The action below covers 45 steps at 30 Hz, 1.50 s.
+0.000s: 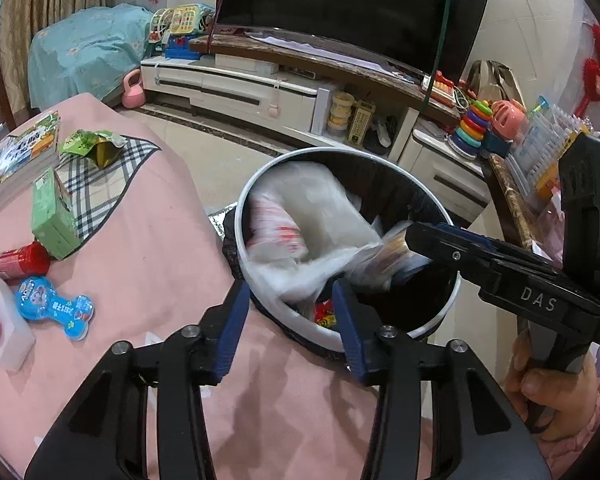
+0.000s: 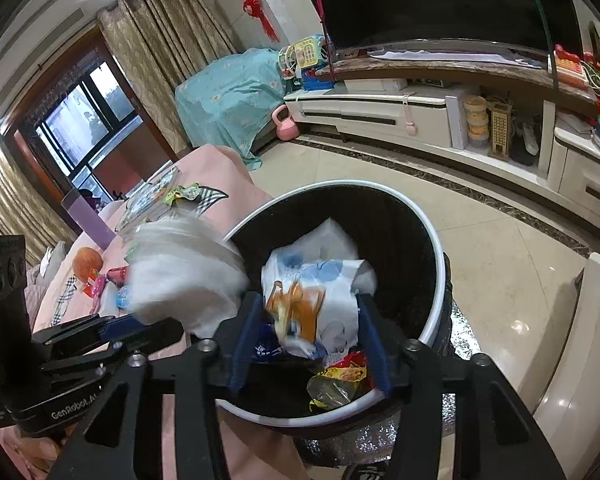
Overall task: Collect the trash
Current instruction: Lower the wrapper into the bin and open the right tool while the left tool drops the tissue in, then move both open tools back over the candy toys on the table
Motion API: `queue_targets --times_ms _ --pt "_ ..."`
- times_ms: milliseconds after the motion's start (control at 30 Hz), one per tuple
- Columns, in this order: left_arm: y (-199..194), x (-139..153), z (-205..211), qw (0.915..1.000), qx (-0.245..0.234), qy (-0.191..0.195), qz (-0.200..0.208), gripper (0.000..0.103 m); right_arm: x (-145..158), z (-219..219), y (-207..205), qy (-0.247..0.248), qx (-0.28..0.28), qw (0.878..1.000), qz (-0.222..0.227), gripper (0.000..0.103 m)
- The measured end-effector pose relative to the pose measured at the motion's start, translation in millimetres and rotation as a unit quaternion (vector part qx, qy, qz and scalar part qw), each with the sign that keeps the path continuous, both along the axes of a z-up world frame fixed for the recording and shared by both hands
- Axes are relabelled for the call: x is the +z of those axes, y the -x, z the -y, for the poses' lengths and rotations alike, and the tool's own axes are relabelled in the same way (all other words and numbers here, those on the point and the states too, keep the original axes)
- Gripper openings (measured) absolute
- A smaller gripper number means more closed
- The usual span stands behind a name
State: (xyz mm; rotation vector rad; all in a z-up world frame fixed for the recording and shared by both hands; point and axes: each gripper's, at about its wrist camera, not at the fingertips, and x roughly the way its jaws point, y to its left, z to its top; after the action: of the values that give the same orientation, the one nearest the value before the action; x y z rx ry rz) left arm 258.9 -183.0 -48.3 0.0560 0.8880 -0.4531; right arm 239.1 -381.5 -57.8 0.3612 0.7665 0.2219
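Observation:
A round bin with a white rim (image 1: 240, 216) (image 2: 300, 420) and black liner stands beside the pink table. My left gripper (image 1: 289, 286) (image 2: 140, 322) hangs over its near edge, jaws apart. A blurred white plastic bag (image 1: 300, 232) (image 2: 180, 276) is loose just ahead of its fingertips, over the bin's mouth. My right gripper (image 2: 309, 297) (image 1: 412, 240) reaches in from the right with its jaws wide. Between them is a blurred white wrapper (image 2: 316, 304) (image 1: 388, 258) with blue and orange print, and the pads do not press on it. A red and yellow snack wrapper (image 2: 344, 372) lies in the bin.
On the pink-covered table (image 1: 148, 264) lie books (image 1: 20, 156), a green wrapper (image 1: 92, 146), a green tissue pack (image 1: 54, 220), a red bottle (image 1: 20, 262), a blue bone-shaped pack (image 1: 54, 308) and a white block (image 1: 8, 328). A TV stand (image 1: 240, 88) with toys lines the far wall. A hand (image 1: 540, 384) holds the right gripper.

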Motion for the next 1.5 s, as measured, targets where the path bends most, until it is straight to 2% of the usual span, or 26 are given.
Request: queue_targets --times_ms 133,233,500,667,1200,1500 --pt "5 3 -5 1.0000 0.003 0.001 0.007 0.047 4 2 3 -0.001 -0.006 1.000 0.007 0.060" --pt "12 1 -14 0.9999 0.013 0.004 0.009 0.053 6 2 6 -0.004 -0.009 1.000 0.010 0.063" --pt "31 -13 -55 0.9982 0.059 0.013 -0.008 0.059 11 -15 20 -0.012 -0.007 1.000 0.024 0.085" --pt "47 -20 -86 0.9958 0.089 0.017 -0.012 0.061 12 -37 28 -0.021 0.006 0.999 0.032 0.093" --pt "79 -32 -192 0.9820 0.184 0.037 -0.022 0.064 -4 -125 37 -0.015 0.076 0.997 0.025 0.093" --pt "82 -42 -222 0.9758 0.211 0.046 -0.036 0.065 -12 -159 33 -0.008 0.102 0.995 0.016 0.093"
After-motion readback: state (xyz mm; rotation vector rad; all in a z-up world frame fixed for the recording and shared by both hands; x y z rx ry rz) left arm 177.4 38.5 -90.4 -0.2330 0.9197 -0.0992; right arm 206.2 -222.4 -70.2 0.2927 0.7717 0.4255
